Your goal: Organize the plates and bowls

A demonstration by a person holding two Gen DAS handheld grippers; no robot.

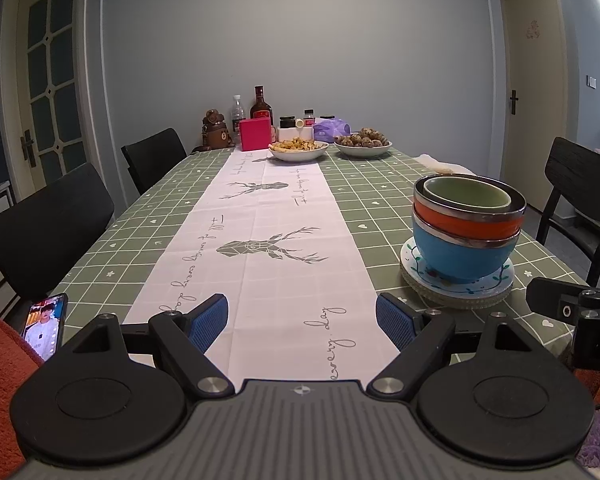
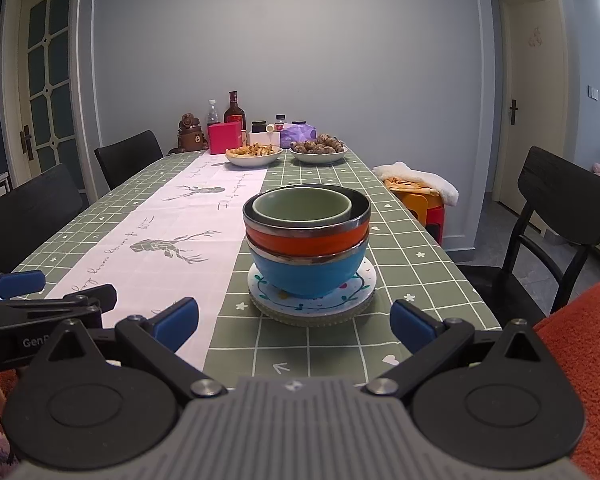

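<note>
Right wrist view: three nested bowls, green [image 2: 302,209] inside orange [image 2: 307,241] inside blue [image 2: 308,276], stand on a stack of plates [image 2: 354,300] on the counter [image 2: 412,256]. Right gripper [image 2: 294,322] fingers spread apart, empty, just short of the plates. Left gripper [image 1: 302,322] fingers likewise apart, empty, over the white runner [image 1: 260,264].

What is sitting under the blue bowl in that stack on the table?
The blue bowl stands on a white plate painted with a vine pattern, which lies on a pale ribbed plate or mat. The plate's centre is covered by the bowl, so its middle cannot be seen.
</note>
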